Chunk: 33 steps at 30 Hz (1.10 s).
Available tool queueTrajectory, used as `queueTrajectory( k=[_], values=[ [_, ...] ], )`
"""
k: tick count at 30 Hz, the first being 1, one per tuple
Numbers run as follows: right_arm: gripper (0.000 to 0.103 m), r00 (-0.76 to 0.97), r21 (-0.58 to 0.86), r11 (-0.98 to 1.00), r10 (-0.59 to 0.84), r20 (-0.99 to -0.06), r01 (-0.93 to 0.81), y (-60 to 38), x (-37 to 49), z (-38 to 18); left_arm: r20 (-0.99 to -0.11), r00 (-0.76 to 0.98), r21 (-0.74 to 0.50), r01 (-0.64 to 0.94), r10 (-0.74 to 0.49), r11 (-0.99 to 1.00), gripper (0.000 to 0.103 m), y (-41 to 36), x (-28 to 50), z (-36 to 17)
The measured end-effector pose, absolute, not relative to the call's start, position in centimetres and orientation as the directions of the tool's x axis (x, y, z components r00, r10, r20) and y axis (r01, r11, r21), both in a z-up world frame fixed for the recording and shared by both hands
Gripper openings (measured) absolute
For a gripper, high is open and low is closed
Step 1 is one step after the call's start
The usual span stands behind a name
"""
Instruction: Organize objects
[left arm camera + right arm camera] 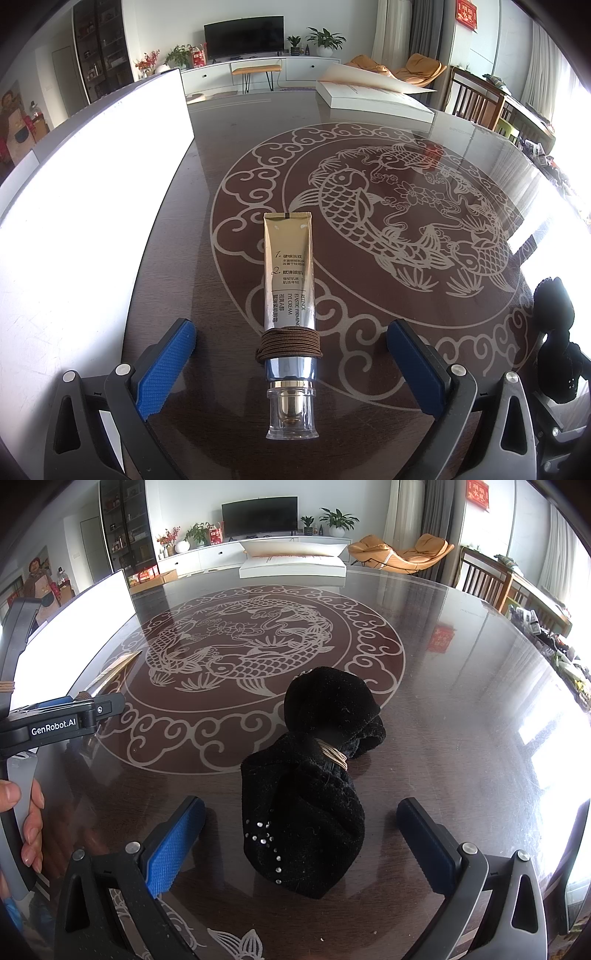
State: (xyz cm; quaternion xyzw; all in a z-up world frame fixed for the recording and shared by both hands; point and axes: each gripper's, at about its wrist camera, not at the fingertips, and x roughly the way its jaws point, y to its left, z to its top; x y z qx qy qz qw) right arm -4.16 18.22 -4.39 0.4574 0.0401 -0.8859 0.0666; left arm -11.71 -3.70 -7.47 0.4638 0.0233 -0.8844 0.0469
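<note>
Where the dark glass table (369, 110) carries its etched fish medallion, a white box (92, 206) stands at its left edge. The black cloth bundle (306, 797), tied with a tan band (332, 758), lies between the wide-spread fingers of the right gripper (301, 843). The gold cream tube (290, 306), wound with brown cord (288, 345), lies between the equally wide left gripper (291, 360), untouched.

The left gripper (291, 363) is spread wide, its blue-padded fingers (166, 365) apart and touching nothing between them. The right gripper (301, 843) is equally wide, blue pads (173, 843) clear of contact on both sides. In the right wrist view, the person's hand (26, 819) wraps the left gripper's handle, fingertips curled.
</note>
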Motion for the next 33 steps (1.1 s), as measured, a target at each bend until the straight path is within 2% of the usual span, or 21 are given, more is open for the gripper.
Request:
queueTrajectory(
  k=[24, 29, 30, 31, 32, 33],
  values=[
    [0.103, -0.573, -0.010, -0.988, -0.081, -0.816, 0.155, 18.2, -4.2, -4.4, -0.824, -0.564, 0.001, 0.103, -0.059, -0.995, 0.103, -3.8, -11.7, -7.5],
    [0.102, -0.574, 0.004, -0.988, -0.094, -0.814, 0.157, 18.4, -4.2, -4.3, -0.847, -0.530, 0.002, 0.067, -0.037, -0.998, 0.103, -3.9, -12.4, -7.3],
    [0.098, -0.578, 0.024, -0.987, -0.115, -0.808, 0.161, 18.6, -4.1, -4.2, -0.841, -0.539, 0.005, 0.067, -0.040, -0.998, 0.087, -3.9, -12.2, -7.3],
    [0.073, -0.590, 0.038, -0.985, -0.130, -0.797, 0.166, 18.7, -4.1, -3.8, -0.818, -0.574, 0.007, 0.057, -0.038, -0.998, 0.068, -3.7, -11.7, -6.9],
    [0.035, -0.599, 0.023, -0.985, -0.121, -0.791, 0.169, 18.7, -4.0, -3.6, -0.802, -0.597, 0.014, 0.036, -0.033, -0.999, 0.034, -3.3, -11.3, -6.5],
    [0.032, -0.601, 0.001, -0.987, -0.101, -0.793, 0.163, 18.7, -4.1, -3.4, -0.801, -0.598, 0.028, 0.029, -0.040, -0.999, 0.027, -3.0, -11.1, -6.3]
  ],
)
